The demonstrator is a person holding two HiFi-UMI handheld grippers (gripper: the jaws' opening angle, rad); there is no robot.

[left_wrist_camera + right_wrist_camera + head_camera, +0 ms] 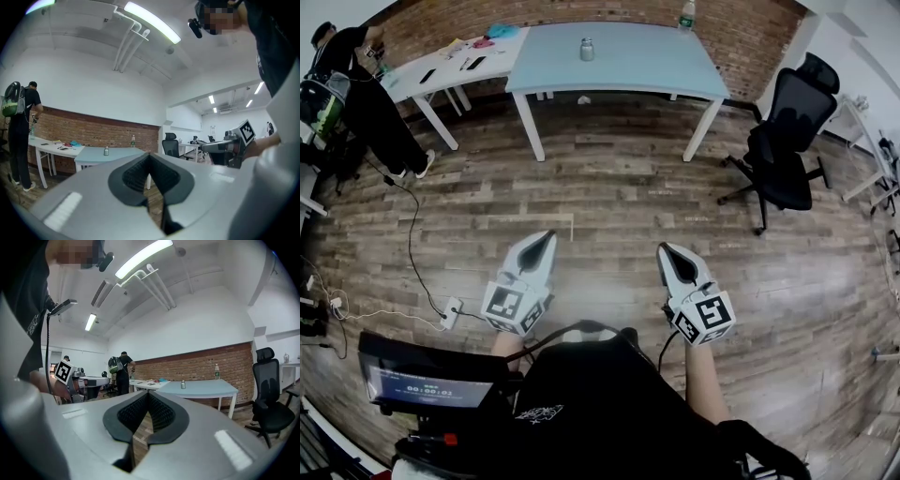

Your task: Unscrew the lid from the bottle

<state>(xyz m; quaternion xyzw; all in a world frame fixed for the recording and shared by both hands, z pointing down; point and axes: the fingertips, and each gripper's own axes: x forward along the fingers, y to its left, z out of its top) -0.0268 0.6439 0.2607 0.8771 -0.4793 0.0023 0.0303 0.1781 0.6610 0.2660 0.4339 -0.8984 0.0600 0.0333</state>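
Bottle grip: none. The bottle [587,49] stands alone on the pale blue table [628,70], well apart from both claws, at 12 o'clock from them in the head view.
Left claw: the left gripper [150,157] has its jaws fully together. The ribbed black pads meet at the tips, nothing is between them, and they touch nothing.
Right claw: the right gripper [149,394] is closed the same way, pads tip to tip and empty, with only floor showing through the slit below them.
Claw placing: both are held in the air over the wood floor [609,197], side by side and apart, and each points toward 12 o'clock.
Bottle detail: small, grey and upright. It is too far off to make out its lid.
Table's far edge: a clear plastic bottle [685,13] at 1 o'clock.
White table [441,70]: at 11 o'clock, touching the blue one, with small items scattered on it.
Office chair [787,141]: black, at 2 o'clock.
Person [356,94]: standing at 10 o'clock by the white table, wearing a backpack.
Power strip [450,314]: on the floor at 9 o'clock of the left claw, with a cable running from it.
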